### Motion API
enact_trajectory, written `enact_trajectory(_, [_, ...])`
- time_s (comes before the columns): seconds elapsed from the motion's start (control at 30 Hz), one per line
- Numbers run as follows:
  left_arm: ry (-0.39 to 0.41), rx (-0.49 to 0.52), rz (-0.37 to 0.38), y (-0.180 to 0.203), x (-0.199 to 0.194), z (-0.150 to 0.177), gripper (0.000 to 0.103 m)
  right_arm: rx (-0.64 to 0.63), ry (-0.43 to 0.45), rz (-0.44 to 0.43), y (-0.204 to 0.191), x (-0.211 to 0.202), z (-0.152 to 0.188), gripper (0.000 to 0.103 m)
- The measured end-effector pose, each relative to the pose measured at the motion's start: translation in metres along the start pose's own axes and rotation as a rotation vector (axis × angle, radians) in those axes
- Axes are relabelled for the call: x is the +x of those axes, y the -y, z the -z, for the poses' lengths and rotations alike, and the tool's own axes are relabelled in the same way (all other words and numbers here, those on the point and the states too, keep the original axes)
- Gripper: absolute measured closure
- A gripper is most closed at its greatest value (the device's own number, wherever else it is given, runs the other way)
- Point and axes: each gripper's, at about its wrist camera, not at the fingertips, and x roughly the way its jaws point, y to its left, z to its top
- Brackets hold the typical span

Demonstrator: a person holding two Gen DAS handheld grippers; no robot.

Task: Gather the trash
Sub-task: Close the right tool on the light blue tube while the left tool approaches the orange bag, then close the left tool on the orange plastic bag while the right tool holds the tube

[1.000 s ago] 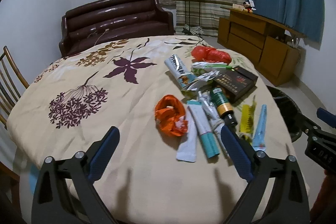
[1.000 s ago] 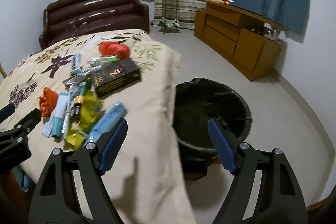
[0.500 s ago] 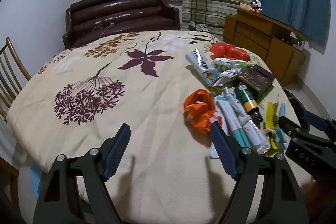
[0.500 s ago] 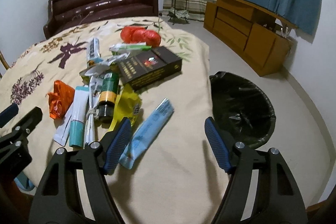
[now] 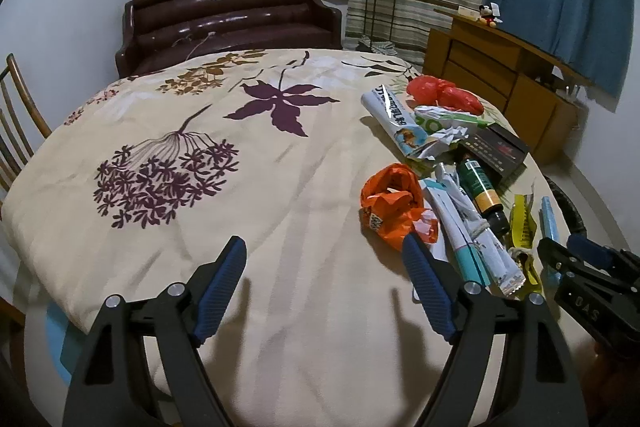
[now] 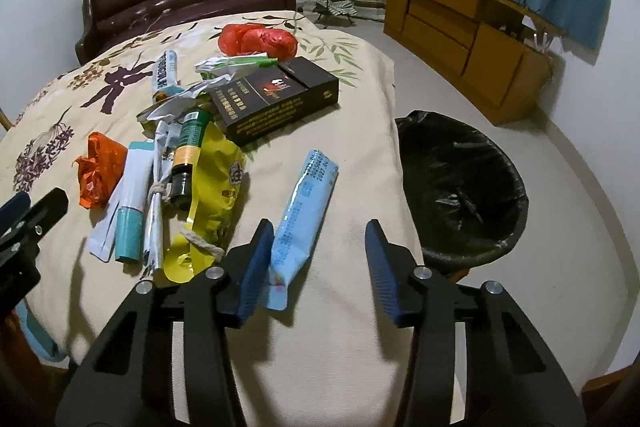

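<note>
Reaching for the first pick: right gripper (image 6: 316, 263) sits low over the near table edge, jaws just been closing but not yet pinching, with the tail of the light blue wrapper (image 6: 302, 211) lying between them, hard against the left pad and clear of the right one. Left gripper (image 5: 324, 287) hovers wide and empty over bare tablecloth (image 5: 280, 187), its right pad just beside the orange wrapper (image 5: 394, 203). Rest of the trash lies piled on the right side of the table: yellow bag (image 6: 212, 183), green bottle (image 6: 188, 147), white-teal tube (image 6: 130, 199), black box (image 6: 276, 99), red bag (image 6: 258, 41). Black-lined bin (image 6: 460, 183) stands on the floor right next to the table, looks empty. Next move, I'd judge: finish closing on the blue wrapper's end, lift, swing right over the bin, release. Thin flat film may slip or drag cloth.
</note>
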Motion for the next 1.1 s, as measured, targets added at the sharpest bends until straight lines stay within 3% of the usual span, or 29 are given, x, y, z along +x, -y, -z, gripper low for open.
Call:
enact_trajectory(0.07, [-0.006,-0.009,0.008,0.0,0.002,-0.001,0.024,-0.012,0.006,-0.006,-0.002,0.0,0.0,0.072])
enact_trajectory(0.23, [-0.017,-0.033,0.019,0.0,0.006,-0.004,0.022,-0.015,0.014,-0.003,0.001,0.0,-0.001,0.085])
enact_trajectory(0.63, [-0.043,-0.008,0.02,0.017,0.025,-0.017,0.022,0.01,0.035,-0.051,0.013,-0.001,-0.008,0.086])
enact_trajectory(0.93, [-0.065,-0.048,0.066,0.02,0.027,-0.027,0.021,0.028,0.032,-0.074,0.022,0.002,-0.011,0.086])
enact_trajectory(1.1, [-0.067,-0.023,0.045,0.027,0.034,-0.028,0.019,0.031,0.031,-0.091,0.022,0.003,-0.013,0.086])
